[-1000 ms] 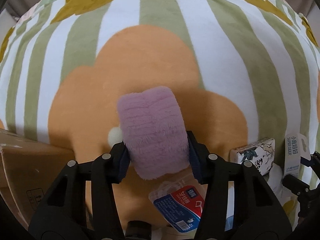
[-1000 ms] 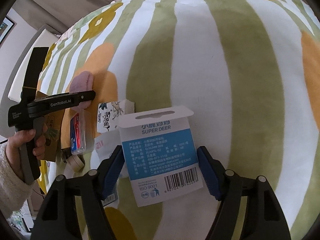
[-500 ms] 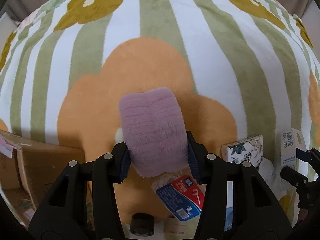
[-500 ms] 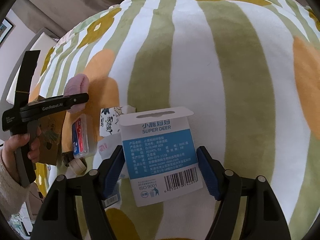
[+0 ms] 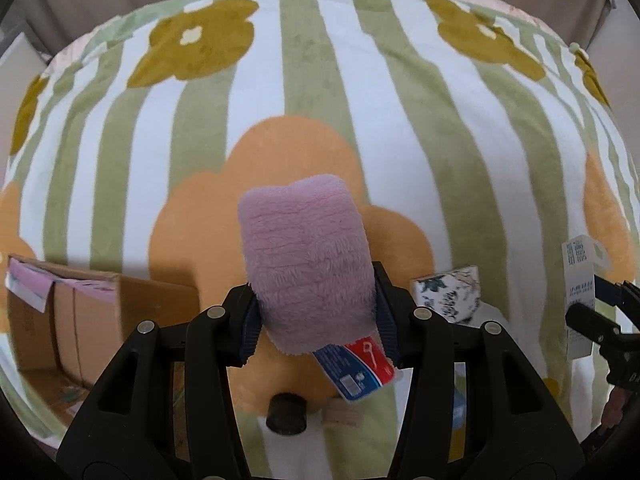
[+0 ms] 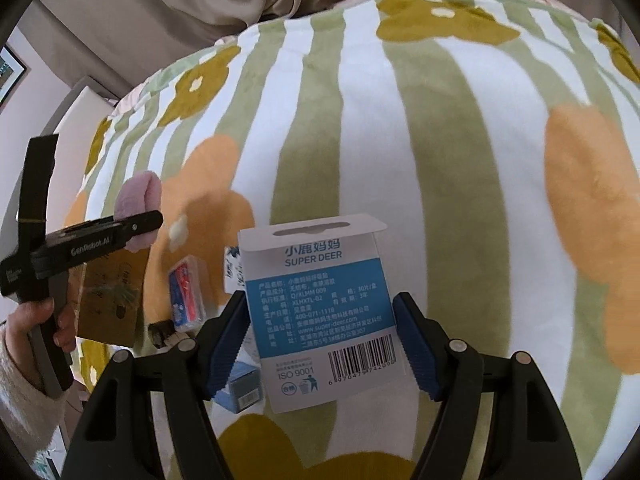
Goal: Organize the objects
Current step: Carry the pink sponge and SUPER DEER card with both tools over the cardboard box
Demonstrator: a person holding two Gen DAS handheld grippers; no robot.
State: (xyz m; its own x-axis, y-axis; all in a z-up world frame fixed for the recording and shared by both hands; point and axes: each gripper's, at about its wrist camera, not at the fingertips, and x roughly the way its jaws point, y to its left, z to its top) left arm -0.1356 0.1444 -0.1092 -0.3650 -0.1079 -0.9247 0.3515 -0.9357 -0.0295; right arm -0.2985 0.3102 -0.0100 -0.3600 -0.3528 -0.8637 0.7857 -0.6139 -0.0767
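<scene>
A striped blanket with flower prints covers the bed under both tools. One cardboard box stands low to the left of the left hand-held gripper, and its bottom is cut off by the frame. This gripper points steeply down and is clenched on one purple plush roll, held above the blanket. In the right wrist view a hand in a white fluffy sleeve holds its handle. The right hand-held gripper also tilts down and grasps one white and blue carton by its sides. Under the left one lie one floral packet, one red and blue packet, partly hidden by the roll, and one small dark round thing that I cannot identify.
</scene>
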